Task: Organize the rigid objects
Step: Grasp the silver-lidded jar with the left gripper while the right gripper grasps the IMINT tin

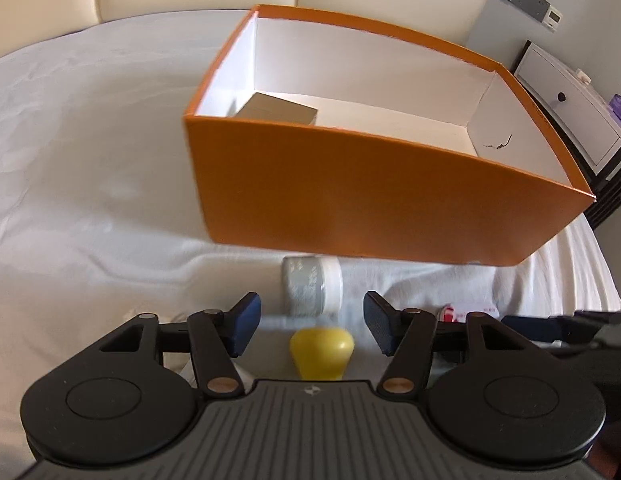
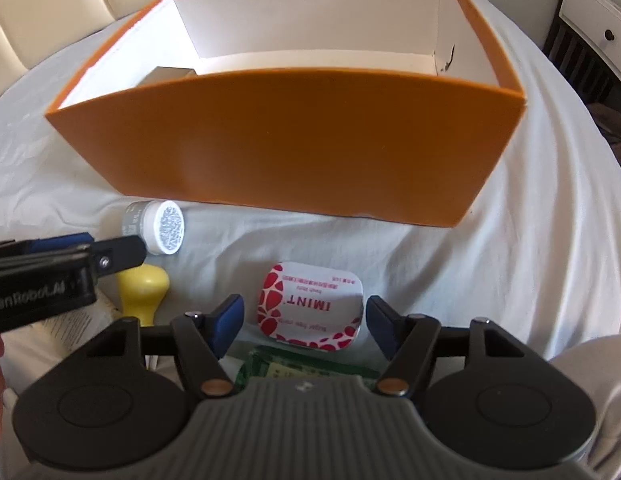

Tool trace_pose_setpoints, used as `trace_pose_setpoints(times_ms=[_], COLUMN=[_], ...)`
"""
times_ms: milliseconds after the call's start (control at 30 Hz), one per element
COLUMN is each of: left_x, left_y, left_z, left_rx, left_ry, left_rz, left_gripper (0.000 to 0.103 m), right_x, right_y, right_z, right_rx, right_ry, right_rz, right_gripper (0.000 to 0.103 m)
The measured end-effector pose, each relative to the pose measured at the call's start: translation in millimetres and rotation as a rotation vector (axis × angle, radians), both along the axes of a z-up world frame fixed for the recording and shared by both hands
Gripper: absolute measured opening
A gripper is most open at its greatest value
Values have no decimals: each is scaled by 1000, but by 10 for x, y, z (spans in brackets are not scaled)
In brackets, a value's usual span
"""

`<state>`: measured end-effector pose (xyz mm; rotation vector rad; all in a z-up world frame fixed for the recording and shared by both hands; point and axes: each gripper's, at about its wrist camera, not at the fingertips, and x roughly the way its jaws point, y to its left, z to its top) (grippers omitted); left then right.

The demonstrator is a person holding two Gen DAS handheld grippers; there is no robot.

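Left wrist view: the left gripper has its fingers released astride a white jar and a yellow knob on the bed sheet — likely lining up a pick. The orange box stands just beyond, with room inside beside a small carton.

Right wrist view: the right gripper has its fingers released, flanking a mint tin without touching — the box wall rises close ahead.
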<state>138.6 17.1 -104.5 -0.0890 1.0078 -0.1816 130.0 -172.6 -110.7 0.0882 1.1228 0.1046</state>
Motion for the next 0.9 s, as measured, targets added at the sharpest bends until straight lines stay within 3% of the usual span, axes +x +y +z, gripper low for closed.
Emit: trace_pose_setpoints(times_ms=[233, 600, 700, 900], left_x=[151, 227, 218, 178], left_y=[-31, -57, -77, -59], left_z=[-164, -340, -373, -365], left_rx=[8, 18, 26, 20], left_ry=[8, 36, 43, 35], left_rz=[4, -2, -12, -7], left_gripper=[72, 43, 38, 38], right_x=[64, 105, 90, 51], right_y=[-23, 22, 73, 159], right_z=[-89, -174, -172, -162], right_rx=[9, -26, -45, -57], right_ry=[27, 37, 37, 23], right_rz=[-23, -20, -10, -6], right_gripper=[69, 64, 63, 62])
